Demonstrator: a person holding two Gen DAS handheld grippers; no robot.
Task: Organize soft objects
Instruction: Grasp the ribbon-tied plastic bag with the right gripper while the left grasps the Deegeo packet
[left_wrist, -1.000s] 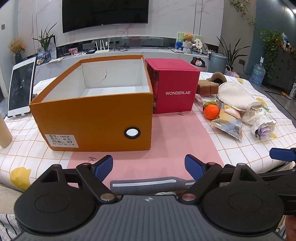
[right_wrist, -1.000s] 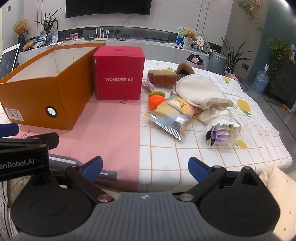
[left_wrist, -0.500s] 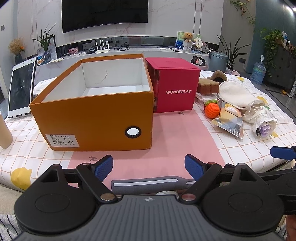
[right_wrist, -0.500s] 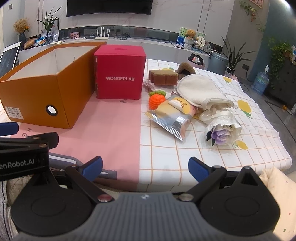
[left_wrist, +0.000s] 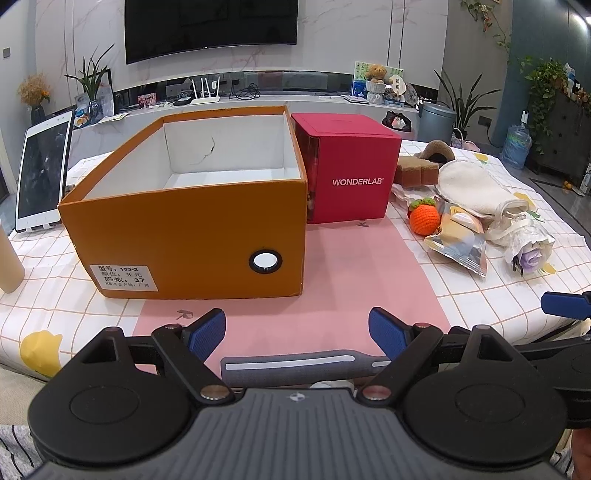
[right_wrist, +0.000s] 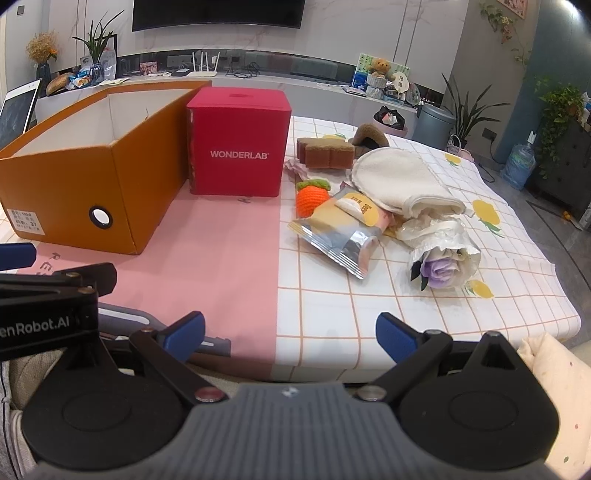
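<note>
An open orange box (left_wrist: 192, 236) (right_wrist: 70, 173) stands on the pink mat, empty inside. Right of the red WONDERLAB box (left_wrist: 351, 177) (right_wrist: 238, 155) lies a pile of soft things: an orange crocheted fruit (left_wrist: 424, 218) (right_wrist: 310, 197), a brown plush block (right_wrist: 325, 153), a cream mitt (left_wrist: 469, 188) (right_wrist: 399, 184), a foil snack bag (right_wrist: 340, 230) and a wrapped purple flower (right_wrist: 441, 264). My left gripper (left_wrist: 297, 330) is open and empty at the table's near edge, before the orange box. My right gripper (right_wrist: 291, 330) is open and empty, short of the pile.
A grey strap (left_wrist: 295, 365) lies on the pink mat (left_wrist: 340, 273) at the near edge. A white tablet (left_wrist: 42, 170) leans at the far left. A beige cylinder (left_wrist: 9, 262) stands at the left edge. The checked cloth (right_wrist: 369, 310) covers the table.
Both grippers have crept slightly forward toward the table; the boxes and pile look a little closer. Jaws stayed open. Nothing on the table moved.
</note>
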